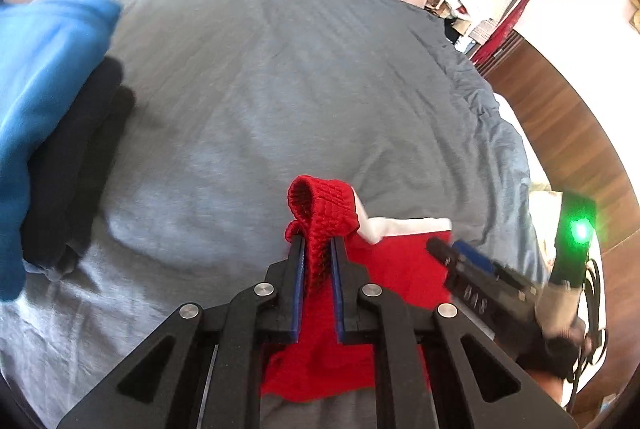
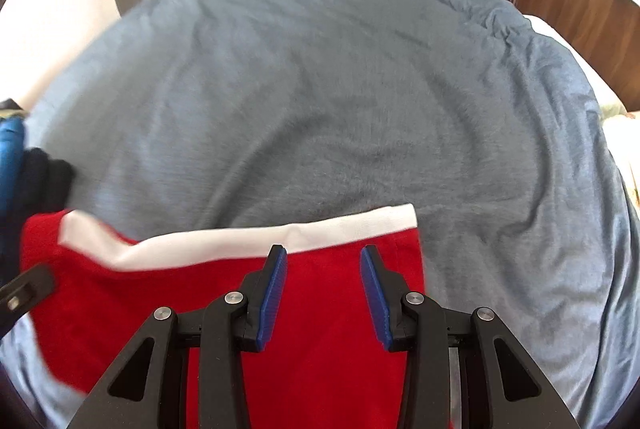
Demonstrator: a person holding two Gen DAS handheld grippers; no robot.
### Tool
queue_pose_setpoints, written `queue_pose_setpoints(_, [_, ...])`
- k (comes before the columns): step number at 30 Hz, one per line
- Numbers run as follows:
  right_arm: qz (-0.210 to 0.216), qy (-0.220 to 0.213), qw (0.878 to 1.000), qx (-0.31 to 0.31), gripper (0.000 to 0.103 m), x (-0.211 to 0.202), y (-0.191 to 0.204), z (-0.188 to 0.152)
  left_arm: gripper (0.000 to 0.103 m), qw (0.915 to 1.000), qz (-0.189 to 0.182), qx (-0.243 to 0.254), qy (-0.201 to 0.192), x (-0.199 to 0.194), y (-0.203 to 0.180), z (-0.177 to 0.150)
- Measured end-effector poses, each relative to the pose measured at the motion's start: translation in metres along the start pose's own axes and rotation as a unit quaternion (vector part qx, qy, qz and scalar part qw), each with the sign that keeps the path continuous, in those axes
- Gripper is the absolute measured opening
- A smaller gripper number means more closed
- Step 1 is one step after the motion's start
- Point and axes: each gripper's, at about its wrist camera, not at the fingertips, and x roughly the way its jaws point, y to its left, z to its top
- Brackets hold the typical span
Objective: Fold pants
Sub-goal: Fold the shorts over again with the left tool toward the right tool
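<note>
Left gripper pinching red pants waistband.

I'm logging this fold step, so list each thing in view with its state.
left gripper: shut on the ribbed red band.
right gripper: open, over the red cloth.
red pants: spread on the bed, white stripe showing.
blue and dark clothes: piled at the left.
grey bedsheet: wrinkled.

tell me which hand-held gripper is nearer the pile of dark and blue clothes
Left. The left hand-held gripper, shut on the red pants, is nearer the pile; the right hand-held gripper hovers open farther right.
</note>
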Motion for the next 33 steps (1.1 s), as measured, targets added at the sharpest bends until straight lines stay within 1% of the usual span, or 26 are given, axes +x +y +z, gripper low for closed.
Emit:
queue_pose_setpoints(4, [0.021,0.001,1.000,0.000,0.039,-0.023,-0.011,-0.013,0.012,1.0000,-0.001,0.009,-0.003,0.008,-0.038,-0.001])
queue_pose_setpoints(7, [0.028,0.007,1.000,0.007,0.040,-0.032,-0.029,-0.026,0.012,0.9996,-0.006,0.026,0.002,0.024,-0.075,-0.008])
queue_pose_setpoints(11, [0.023,0.017,0.999,0.026,0.040,-0.038,-0.060,-0.044,0.012,0.9989,-0.007,0.044,0.015,0.053,-0.113,-0.023])
queue_pose_setpoints(14, [0.020,0.019,0.998,0.054,0.040,-0.042,-0.089,-0.057,0.012,0.9981,-0.002,0.059,0.020,0.071,-0.135,-0.036])
queue_pose_setpoints(17, [0.009,0.020,0.997,0.072,0.040,-0.045,-0.114,-0.068,0.011,0.9964,-0.001,0.078,0.032,0.092,-0.157,-0.047])
queue_pose_setpoints(19, [0.003,0.021,0.996,0.087,0.040,-0.046,-0.130,-0.076,0.016,0.9951,-0.003,0.090,0.040,0.098,-0.167,-0.053])
queue_pose_setpoints(20, [0.002,0.022,0.995,0.096,0.040,-0.046,-0.137,-0.079,0.022,0.9944,-0.008,0.097,0.040,0.096,-0.171,-0.055])
queue_pose_setpoints(23, [-0.005,0.024,0.993,0.115,0.040,-0.046,-0.151,-0.086,0.034,0.9905,-0.021,0.134,0.023,0.077,-0.182,-0.058])
queue_pose_setpoints(24, [-0.005,0.024,0.992,0.121,0.040,-0.046,-0.153,-0.088,0.036,0.9880,-0.032,0.150,0.019,0.067,-0.184,-0.057])
queue_pose_setpoints(26, [-0.005,0.027,0.991,0.127,0.040,-0.048,-0.153,-0.093,0.042,0.9821,-0.041,0.184,0.009,0.050,-0.181,-0.056])
queue_pose_setpoints(27, [-0.004,0.027,0.991,0.129,0.040,-0.050,-0.151,-0.094,0.042,0.9782,-0.043,0.203,0.007,0.045,-0.178,-0.055])
queue_pose_setpoints(28, [-0.003,0.026,0.991,0.130,0.040,-0.052,-0.149,-0.095,0.042,0.9719,-0.043,0.232,0.004,0.039,-0.172,-0.053])
queue_pose_setpoints(30, [0.007,0.020,0.992,0.127,0.040,-0.060,-0.140,-0.096,0.045,0.9579,-0.028,0.286,-0.001,0.032,-0.159,-0.047])
queue_pose_setpoints(32, [0.021,0.011,0.992,0.126,0.040,-0.067,-0.128,-0.094,0.047,0.9387,-0.006,0.345,0.003,0.032,-0.143,-0.037])
queue_pose_setpoints(33, [0.033,0.006,0.992,0.125,0.040,-0.070,-0.121,-0.093,0.047,0.9283,0.011,0.372,0.003,0.034,-0.133,-0.032])
